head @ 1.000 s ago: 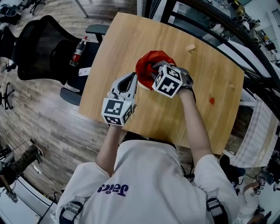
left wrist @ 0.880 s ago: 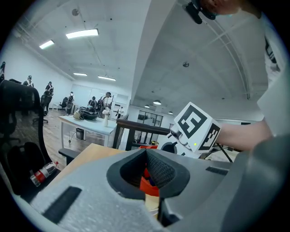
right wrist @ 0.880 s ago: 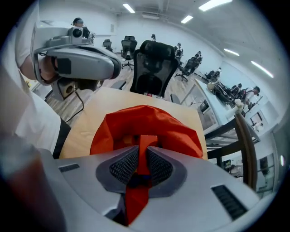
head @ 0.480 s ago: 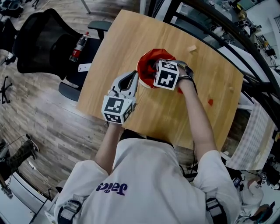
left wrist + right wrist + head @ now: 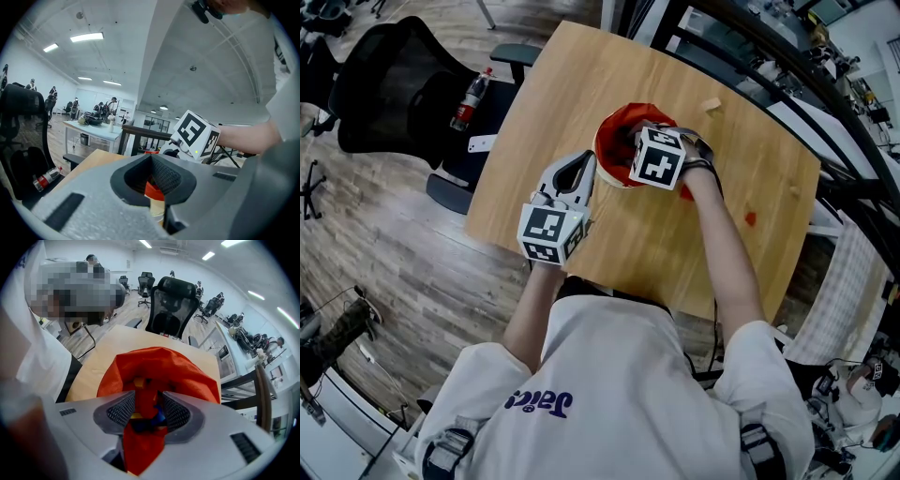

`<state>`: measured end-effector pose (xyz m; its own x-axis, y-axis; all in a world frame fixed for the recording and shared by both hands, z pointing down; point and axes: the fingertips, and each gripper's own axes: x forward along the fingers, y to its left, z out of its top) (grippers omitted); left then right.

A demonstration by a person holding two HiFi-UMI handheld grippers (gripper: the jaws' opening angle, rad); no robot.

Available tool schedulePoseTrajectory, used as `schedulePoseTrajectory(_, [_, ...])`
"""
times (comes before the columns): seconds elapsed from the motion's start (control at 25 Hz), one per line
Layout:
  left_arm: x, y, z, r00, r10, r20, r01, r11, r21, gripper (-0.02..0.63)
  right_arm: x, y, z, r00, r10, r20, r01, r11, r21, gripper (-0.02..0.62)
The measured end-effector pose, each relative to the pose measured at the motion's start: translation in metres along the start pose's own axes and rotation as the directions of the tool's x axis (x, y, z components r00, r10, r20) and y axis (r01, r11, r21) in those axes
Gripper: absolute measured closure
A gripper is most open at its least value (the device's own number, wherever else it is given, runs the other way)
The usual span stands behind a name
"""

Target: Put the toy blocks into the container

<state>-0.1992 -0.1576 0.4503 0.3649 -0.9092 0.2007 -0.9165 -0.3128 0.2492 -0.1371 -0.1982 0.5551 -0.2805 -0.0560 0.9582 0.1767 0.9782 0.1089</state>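
head view, table: you're leaning over the near edge of the wooden table point(image 5: 581, 84).
head view, container: the red container point(image 5: 623, 127) stands mouth up near the table's middle.
head view, left gripper: your left gripper point(image 5: 586, 167) lies close to level, tips at the container's near-left rim.
head view, right gripper: your right gripper point(image 5: 642, 145) points steeply down into the container's mouth; its marker cube point(image 5: 658, 157) covers the jaws from here.
head view, loose blocks: a tan block point(image 5: 710, 103) lies beyond the container and a red block point(image 5: 751, 217) lies right of your right forearm. both are on the table, well apart from the container.
head view, floor side: a black chair point(image 5: 384, 94) stands left of the table, with a bottle point(image 5: 469, 101) just beside it.
left gripper view, jaws: clamped on the container's wall point(image 5: 153, 190), with the red rim and the pale side under it pinched between the pads.
left gripper view, beyond: the other gripper's marker cube sits just past your jaws.
right gripper view, jaws: they've just been opening and now they stand apart, pads pressing on nothing.
right gripper view, toy blocks: blue and yellow toy blocks point(image 5: 157, 416) lie inside the container, right below the gap, with another yellow one farther in.
right gripper view, container: its red wall point(image 5: 187, 376) rings your jaws, and the table shows around it.
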Motion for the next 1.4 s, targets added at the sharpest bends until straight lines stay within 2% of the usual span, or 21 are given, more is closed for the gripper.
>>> schedulePoseTrajectory(0.2, [0.001,-0.008,0.003,1.000,-0.016,0.002,0.016,1.000,0.009,0.592,-0.009,0.001,-0.003,1.000,-0.011,0.012,0.011,1.000,0.020,0.422])
schedulePoseTrajectory(0.36, [0.000,-0.019,0.005,0.999,-0.038,-0.001,0.038,0.999,0.023,0.592,-0.024,0.002,-0.004,0.997,-0.039,0.062,0.035,0.997,0.066,0.422])
schedulePoseTrajectory(0.6, [0.006,-0.039,0.010,0.997,-0.078,-0.008,0.078,0.996,0.047,0.592,-0.057,-0.003,-0.004,0.985,-0.120,0.120,0.107,0.988,0.110,0.423])
schedulePoseTrajectory(0.72, [0.012,-0.053,0.013,0.994,-0.106,-0.019,0.108,0.991,0.076,0.592,-0.081,-0.006,-0.004,0.963,-0.189,0.193,0.154,0.971,0.184,0.423])
schedulePoseTrajectory(0.84, [0.018,-0.070,0.015,0.990,-0.136,-0.022,0.138,0.986,0.091,0.592,-0.112,-0.008,-0.010,0.910,-0.296,0.291,0.198,0.926,0.321,0.434])
schedulePoseTrajectory(1.0, [0.026,-0.086,0.019,0.987,-0.160,-0.027,0.162,0.982,0.098,0.592,-0.158,-0.011,-0.023,0.796,-0.486,0.361,0.279,0.823,0.494,0.474])
schedulePoseTrajectory(1.2, [0.037,-0.113,0.026,0.979,-0.203,-0.015,0.203,0.972,0.117,0.592,-0.201,-0.002,-0.054,0.658,-0.662,0.359,0.336,0.685,0.647,0.485])
schedulePoseTrajectory(1.32, [0.044,-0.137,0.029,0.969,-0.247,-0.012,0.247,0.960,0.133,0.592,-0.218,0.010,-0.077,0.599,-0.731,0.326,0.351,0.606,0.714,0.485])
schedulePoseTrajectory(1.4, [0.049,-0.153,0.029,0.960,-0.279,-0.014,0.278,0.950,0.142,0.592,-0.225,0.019,-0.092,0.572,-0.764,0.299,0.352,0.558,0.752,0.489])
